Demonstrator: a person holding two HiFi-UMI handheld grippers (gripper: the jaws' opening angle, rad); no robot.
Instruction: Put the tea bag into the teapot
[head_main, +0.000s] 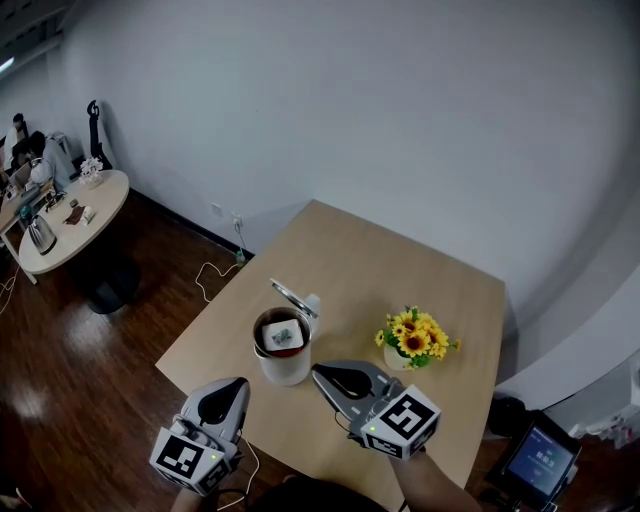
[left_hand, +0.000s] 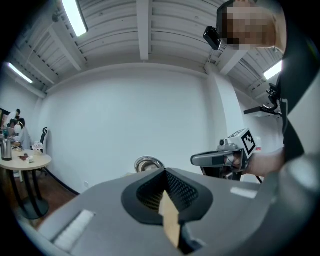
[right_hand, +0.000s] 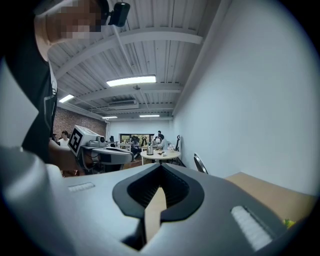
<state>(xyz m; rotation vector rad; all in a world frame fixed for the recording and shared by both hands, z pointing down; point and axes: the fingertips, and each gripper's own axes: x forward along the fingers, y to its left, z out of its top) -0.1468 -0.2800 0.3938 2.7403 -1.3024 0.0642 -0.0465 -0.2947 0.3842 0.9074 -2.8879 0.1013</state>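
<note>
Tea bag (head_main: 284, 336) sits in the teapot (head_main: 285, 372) just ahead of your left tongs (head_main: 236, 384) and right tongs (head_main: 320, 373), both closed empty (likely light, limp: pinch an edge gently).

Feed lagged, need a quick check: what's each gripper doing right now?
Grey left gripper: closed, holding nothing.
Grey right gripper: closed, holding nothing.

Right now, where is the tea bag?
In the head view, the tea bag lies inside the open white teapot near the middle of the table, just left of the yellow flowers.
</note>
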